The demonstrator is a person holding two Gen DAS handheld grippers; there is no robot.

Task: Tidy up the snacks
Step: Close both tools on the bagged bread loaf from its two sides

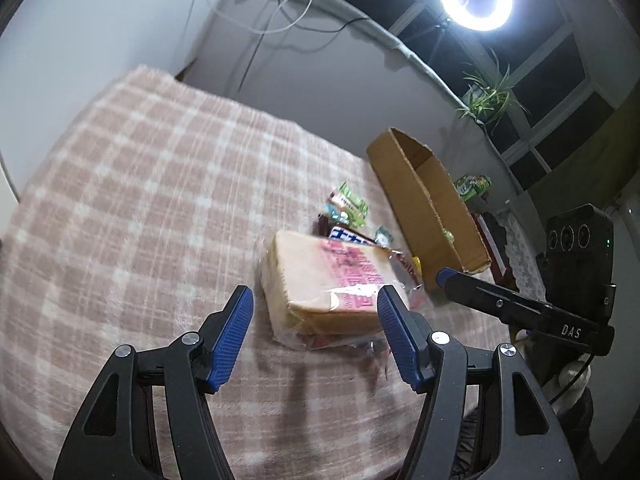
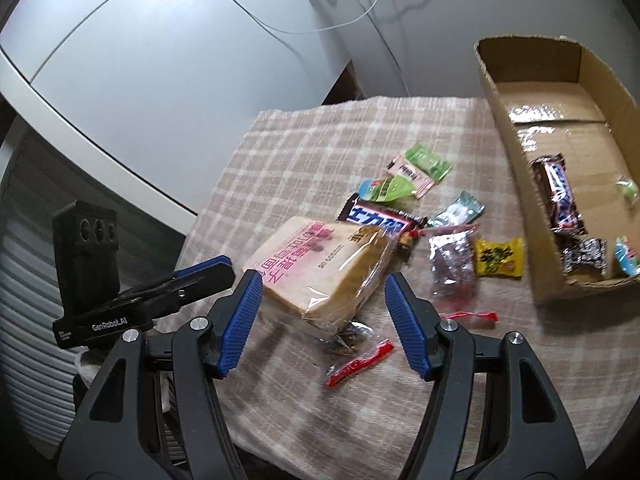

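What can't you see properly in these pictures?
- Right wrist view: the near end of the cardboard box is cut off by the picture's edge, so some snacks inside are only partly seen.
- Right wrist view: the bread pack covers part of the chocolate bar behind it.
- Left wrist view: the box wall hides everything inside; the small sweets are too blurred to read.

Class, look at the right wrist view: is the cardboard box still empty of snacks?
No: the cardboard box already holds a Snickers bar and a few small wrapped candies.
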